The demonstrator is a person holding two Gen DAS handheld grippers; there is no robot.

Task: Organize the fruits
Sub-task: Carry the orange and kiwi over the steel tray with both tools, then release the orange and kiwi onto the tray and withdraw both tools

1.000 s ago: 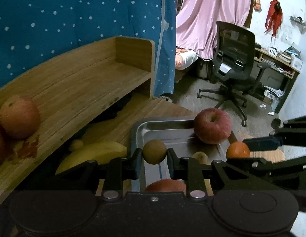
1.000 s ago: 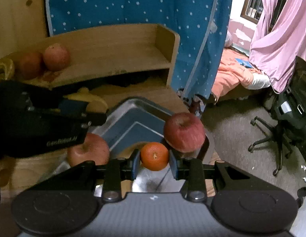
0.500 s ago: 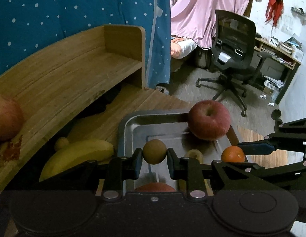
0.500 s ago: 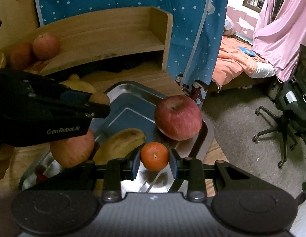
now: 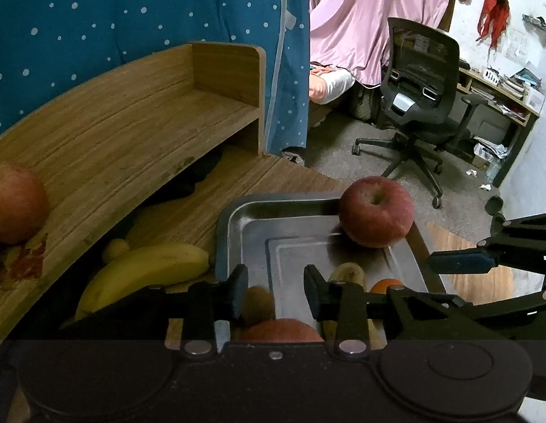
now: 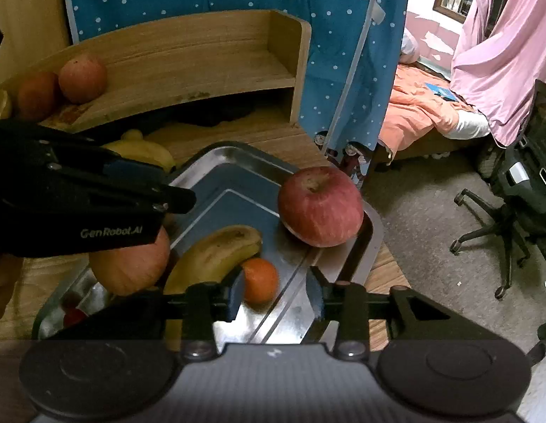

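In the left wrist view my left gripper (image 5: 274, 292) hangs over the near end of the steel tray (image 5: 234, 218). Its jaws are opening; a brown kiwi (image 5: 257, 305) sits low beside the left pad, with a gap on its right side. In the right wrist view my right gripper (image 6: 276, 292) is over the same tray (image 6: 373, 232), jaws opening. A small orange (image 6: 260, 280) lies against the left finger, free of the right pad. The tray also holds a red apple (image 6: 320, 206) at the far corner, a banana (image 6: 213, 257) and another apple (image 6: 132, 264).
A wooden shelf (image 5: 149, 116) behind the tray carries an apple (image 5: 15, 204); the right wrist view shows two fruits (image 6: 82, 77) there. A yellow banana (image 5: 149, 271) lies on the desk left of the tray. Beyond the desk edge stand an office chair (image 5: 417, 81) and a bed.
Both grippers' jaws have parted. The kiwi and the orange, pinched between the pads before, now sit lower and loose. The hands have hardly moved.
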